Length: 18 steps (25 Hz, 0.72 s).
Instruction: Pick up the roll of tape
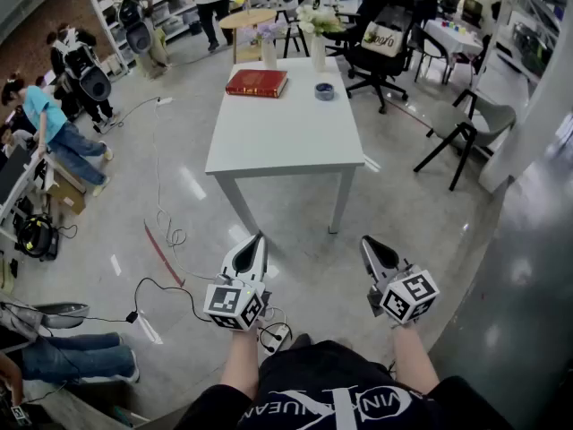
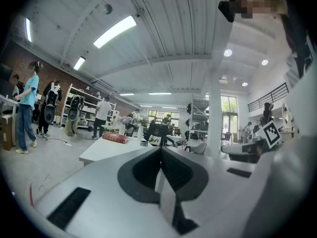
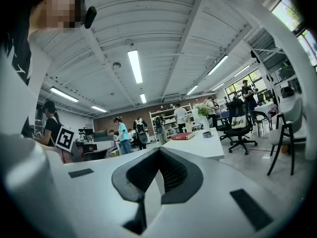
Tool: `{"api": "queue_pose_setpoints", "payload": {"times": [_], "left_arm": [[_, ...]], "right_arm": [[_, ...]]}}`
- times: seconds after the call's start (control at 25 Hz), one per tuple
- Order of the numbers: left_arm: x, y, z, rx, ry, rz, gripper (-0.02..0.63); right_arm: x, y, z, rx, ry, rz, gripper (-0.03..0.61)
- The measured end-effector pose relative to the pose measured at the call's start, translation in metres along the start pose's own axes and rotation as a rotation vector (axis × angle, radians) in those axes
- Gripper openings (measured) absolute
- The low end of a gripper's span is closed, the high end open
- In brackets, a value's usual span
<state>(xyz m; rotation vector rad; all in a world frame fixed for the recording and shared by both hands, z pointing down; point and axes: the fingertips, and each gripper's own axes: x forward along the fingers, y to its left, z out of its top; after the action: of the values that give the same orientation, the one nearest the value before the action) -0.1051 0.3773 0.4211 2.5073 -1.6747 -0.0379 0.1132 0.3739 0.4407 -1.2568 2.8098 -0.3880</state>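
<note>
You stand in a big room with a shiny grey floor (image 1: 448,267), and a white bench (image 1: 286,141) is in front of you.

In the head view, the roll of tape (image 1: 324,91) lies flat near the far edge of the bench. A red book (image 1: 256,82) lies to its left, apart from it. Two vases with flowers (image 1: 319,47) stand behind them at the far edge. A black office chair (image 1: 380,47) is past the bench on the right. Thin cables (image 1: 166,240) trail over the floor on the left. Your left gripper (image 1: 258,240) and your right gripper (image 1: 369,245) are low in the picture, side by side. Both are well short of the bench and point toward it. People stand and sit at the edges of the room.

In the left gripper view, the jaws are pressed together and there is nothing between them. The bench is ahead, a little to the left. The red book (image 2: 115,138) lies on it, and the roll of tape (image 2: 143,143) is a small dark thing to the right of the book.

In the right gripper view, the jaws are closed tight too, with nothing in them. The bench is ahead to the right. The roll of tape (image 3: 207,134) sits on it to the right of the red book (image 3: 183,136), with the office chair (image 3: 240,125) beyond.
</note>
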Motion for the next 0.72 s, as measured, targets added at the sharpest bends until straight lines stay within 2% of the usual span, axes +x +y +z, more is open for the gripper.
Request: {"api": "queue_pose_setpoints", "payload": {"times": [0.52,0.72], "left_arm": [[0.01,0.027,0.005,-0.023,-0.005,-0.029,0.002],[0.016,0.032,-0.011,-0.028,0.025,-0.067,0.002]], "right_arm": [[0.023,0.01,-0.001,-0.004,-0.002,-0.026,0.008],[0.025,0.005,-0.006,0.077,-0.047,-0.085,0.008]]}}
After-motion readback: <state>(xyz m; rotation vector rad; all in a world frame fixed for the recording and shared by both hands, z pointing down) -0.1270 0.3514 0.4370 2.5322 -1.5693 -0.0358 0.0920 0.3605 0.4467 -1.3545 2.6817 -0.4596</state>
